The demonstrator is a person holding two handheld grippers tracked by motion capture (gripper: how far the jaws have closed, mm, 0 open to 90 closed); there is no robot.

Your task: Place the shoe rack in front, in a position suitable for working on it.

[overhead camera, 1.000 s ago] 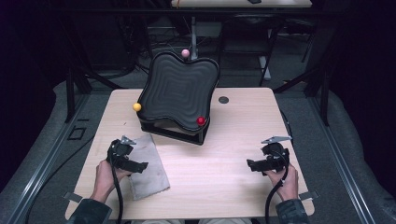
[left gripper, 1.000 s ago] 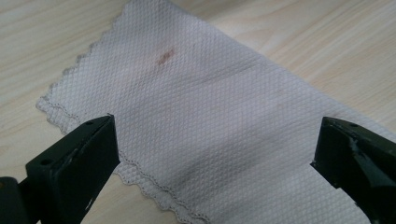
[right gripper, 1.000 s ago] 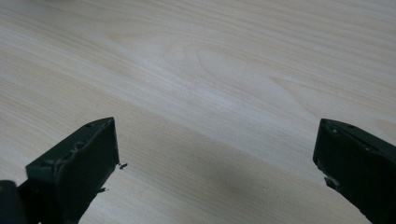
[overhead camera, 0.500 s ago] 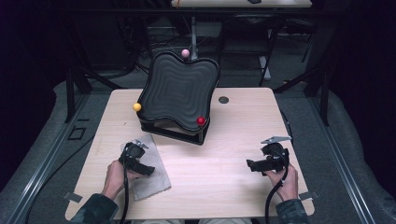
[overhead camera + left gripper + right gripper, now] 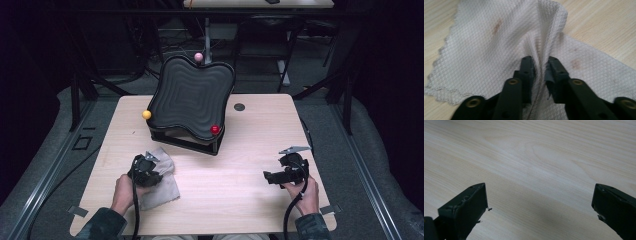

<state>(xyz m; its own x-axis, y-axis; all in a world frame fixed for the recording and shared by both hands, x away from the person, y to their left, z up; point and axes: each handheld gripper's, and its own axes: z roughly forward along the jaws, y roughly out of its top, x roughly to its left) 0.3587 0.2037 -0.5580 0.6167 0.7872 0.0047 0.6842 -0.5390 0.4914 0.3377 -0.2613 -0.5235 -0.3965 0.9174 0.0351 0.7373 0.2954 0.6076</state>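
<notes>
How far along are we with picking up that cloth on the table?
Done: the left hand-held gripper has just been closing and now pinches a raised fold of the stained cloth. In hand: that grip, with the rest of the cloth lying bunched on the table. Left: lifting it. The black wavy tray looks untouched, and the right hand-held gripper waits open over bare wood.
</notes>
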